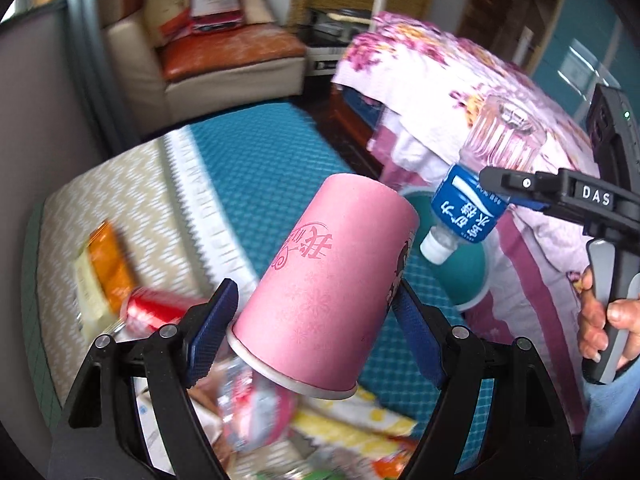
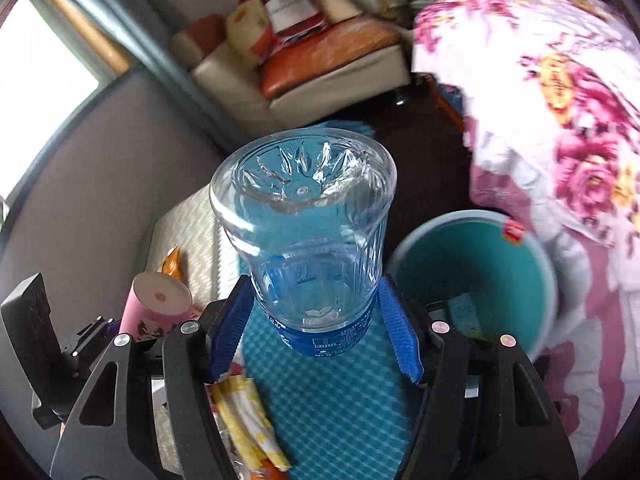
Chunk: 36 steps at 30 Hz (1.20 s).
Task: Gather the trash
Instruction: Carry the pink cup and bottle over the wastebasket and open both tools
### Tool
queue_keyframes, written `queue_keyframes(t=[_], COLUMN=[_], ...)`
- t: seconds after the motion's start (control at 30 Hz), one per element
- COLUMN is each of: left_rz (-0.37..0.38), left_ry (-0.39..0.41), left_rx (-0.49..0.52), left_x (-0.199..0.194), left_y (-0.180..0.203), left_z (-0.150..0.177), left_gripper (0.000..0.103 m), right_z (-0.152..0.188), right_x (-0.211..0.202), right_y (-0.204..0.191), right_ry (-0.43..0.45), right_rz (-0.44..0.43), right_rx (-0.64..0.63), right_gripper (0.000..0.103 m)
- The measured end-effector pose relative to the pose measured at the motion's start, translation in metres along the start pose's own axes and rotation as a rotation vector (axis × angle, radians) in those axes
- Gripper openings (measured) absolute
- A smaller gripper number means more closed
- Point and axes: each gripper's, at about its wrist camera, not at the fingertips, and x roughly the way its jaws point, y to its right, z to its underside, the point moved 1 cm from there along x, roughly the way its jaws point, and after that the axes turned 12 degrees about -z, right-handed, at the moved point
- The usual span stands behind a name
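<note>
My left gripper (image 1: 314, 320) is clamping the pink cup (image 1: 328, 280); my right gripper (image 2: 316, 332) is pinching the water bottle (image 2: 308, 232).
I am worrying the slick bottle may be slipping loose, missing the teal bin (image 2: 480, 272).

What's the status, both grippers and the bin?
Left gripper shut on pink cup. Right gripper shut on bottle, cap down. Bin open beside bottle, nothing blocking.

1. The right gripper (image 2: 316, 324) had its blue fingers (image 2: 230, 328) clamped on a clear water bottle (image 2: 304, 216), base facing the camera.
2. A teal bin (image 2: 480, 264) sat just right of it.
3. A pink cup (image 2: 156, 304) showed at left.
</note>
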Motion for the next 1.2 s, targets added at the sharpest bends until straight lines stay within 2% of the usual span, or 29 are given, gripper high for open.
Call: queue_keyframes(t=[0.17, 0.37, 0.67, 0.9, 1.2], left_rz=[0.009, 0.031, 0.037, 0.021, 0.025], left_ry=[-0.01, -0.055, -0.144, -0.165, -0.159], left_rx=[0.085, 0.161, 0.26, 0.271, 0.218], left_x=[0.015, 0.045, 0.092, 0.106, 0.103], left_y=[0.046, 0.1, 0.158, 0.176, 0.164], left_z=[-0.015, -0.026, -0.029, -0.029, -0.023], left_gripper=[0.079, 0.079, 0.082, 0.087, 0.088], right_z=[0.005, 0.011, 0.021, 0.024, 0.023], right_x=[-0.035, -0.057, -0.063, -0.063, -0.05], right_y=[0.04, 0.084, 0.13, 0.15, 0.152], right_ry=[0.068, 0.117, 0.127, 0.121, 0.094], right_rz=[0.035, 0.071, 0.117, 0.135, 0.142], right_rx=[0.064, 0.148, 0.227, 0.257, 0.255], right_gripper=[0.061, 0.061, 0.061, 0.061, 0.061])
